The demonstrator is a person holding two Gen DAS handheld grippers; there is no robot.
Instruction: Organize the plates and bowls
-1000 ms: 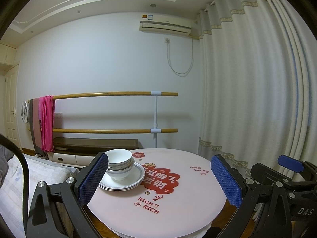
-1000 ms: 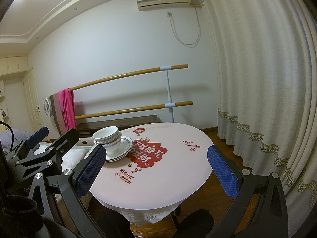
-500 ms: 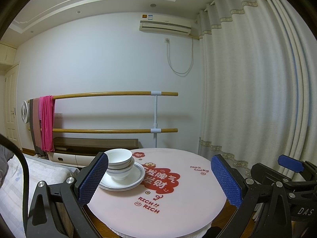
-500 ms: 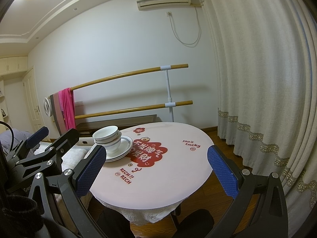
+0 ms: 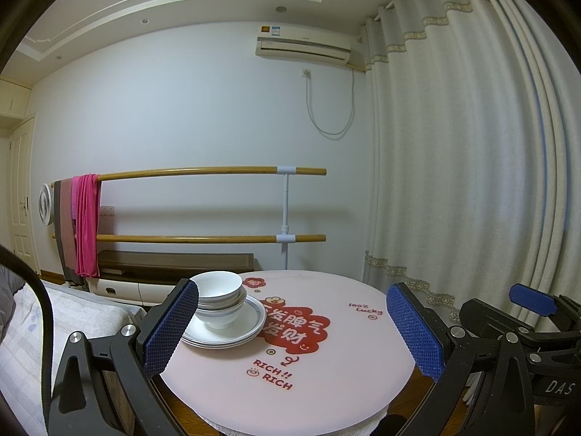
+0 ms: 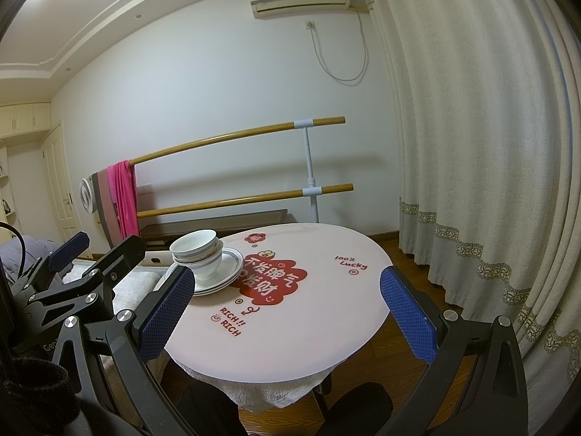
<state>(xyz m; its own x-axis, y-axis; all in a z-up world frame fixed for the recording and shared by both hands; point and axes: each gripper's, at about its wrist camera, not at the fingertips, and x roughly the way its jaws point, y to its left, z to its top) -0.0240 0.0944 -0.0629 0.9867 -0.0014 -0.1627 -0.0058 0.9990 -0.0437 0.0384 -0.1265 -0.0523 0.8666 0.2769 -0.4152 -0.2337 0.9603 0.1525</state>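
Upright bowls [image 5: 218, 298] atop plates [image 5: 236, 330]

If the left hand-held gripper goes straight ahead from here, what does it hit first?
Probably nothing close: the left hand-held gripper points over the table, with the stacked bowls left of its line. Depth beyond is unclear.

Round pink table [image 5: 326, 374]; stacked plates [image 5: 250, 327] on left side, bowls [image 5: 218, 292] on top.

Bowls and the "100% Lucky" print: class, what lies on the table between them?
Between the bowls and the "100% Lucky" print lies only the red printed emblem on the table; no objects. The right wrist view shows it.
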